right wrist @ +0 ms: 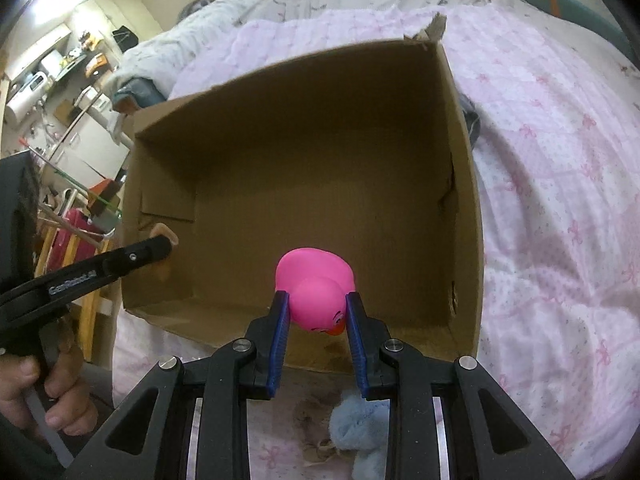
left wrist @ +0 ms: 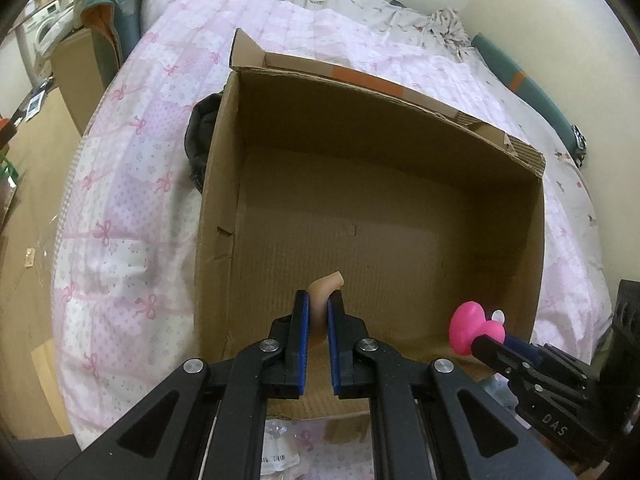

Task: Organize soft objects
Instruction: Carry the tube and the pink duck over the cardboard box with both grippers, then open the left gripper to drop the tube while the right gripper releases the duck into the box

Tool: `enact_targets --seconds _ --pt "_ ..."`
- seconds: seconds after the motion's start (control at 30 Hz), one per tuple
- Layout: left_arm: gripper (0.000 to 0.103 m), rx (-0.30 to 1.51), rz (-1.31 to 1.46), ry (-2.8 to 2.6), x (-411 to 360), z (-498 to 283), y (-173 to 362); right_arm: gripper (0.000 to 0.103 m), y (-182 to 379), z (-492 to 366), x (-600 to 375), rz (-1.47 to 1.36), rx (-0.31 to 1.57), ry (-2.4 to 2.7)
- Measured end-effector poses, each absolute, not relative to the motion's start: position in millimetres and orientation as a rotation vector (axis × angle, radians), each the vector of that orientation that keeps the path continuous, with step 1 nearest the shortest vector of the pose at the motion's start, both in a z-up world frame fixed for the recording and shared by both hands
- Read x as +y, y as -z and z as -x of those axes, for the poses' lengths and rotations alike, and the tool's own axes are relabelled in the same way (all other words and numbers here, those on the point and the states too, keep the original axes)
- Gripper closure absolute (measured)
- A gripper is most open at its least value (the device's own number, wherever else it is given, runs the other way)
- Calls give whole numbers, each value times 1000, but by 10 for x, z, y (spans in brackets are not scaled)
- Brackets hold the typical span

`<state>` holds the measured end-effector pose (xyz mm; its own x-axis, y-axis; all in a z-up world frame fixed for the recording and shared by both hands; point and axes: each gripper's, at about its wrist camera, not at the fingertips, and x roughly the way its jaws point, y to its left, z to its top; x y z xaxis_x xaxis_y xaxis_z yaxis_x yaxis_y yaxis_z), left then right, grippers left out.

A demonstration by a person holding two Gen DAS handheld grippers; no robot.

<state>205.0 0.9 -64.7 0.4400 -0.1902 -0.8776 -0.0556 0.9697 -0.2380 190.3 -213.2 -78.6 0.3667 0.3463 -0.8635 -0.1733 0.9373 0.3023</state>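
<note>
Pink duck (right wrist: 316, 292) clamped in right hand-held gripper (right wrist: 316, 312)

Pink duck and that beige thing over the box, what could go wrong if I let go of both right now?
The pink duck is pinched at its head by the right gripper, near the cardboard box front wall; it may bounce out. The beige soft piece in the left gripper hangs by the box's near-left corner and might catch on the wall. The grippers sit close together and could bump.
</note>
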Motion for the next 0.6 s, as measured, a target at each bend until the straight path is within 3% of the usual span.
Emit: enact_targets --seconds 0.37,0.6 --pt "94 1110 184 79 -105 -2087 677 73 863 -1938 -2127 -157 1194 -321" --pt "83 1089 164 60 -133 -2040 651 73 858 -1966 -2097 -155 1195 -331"
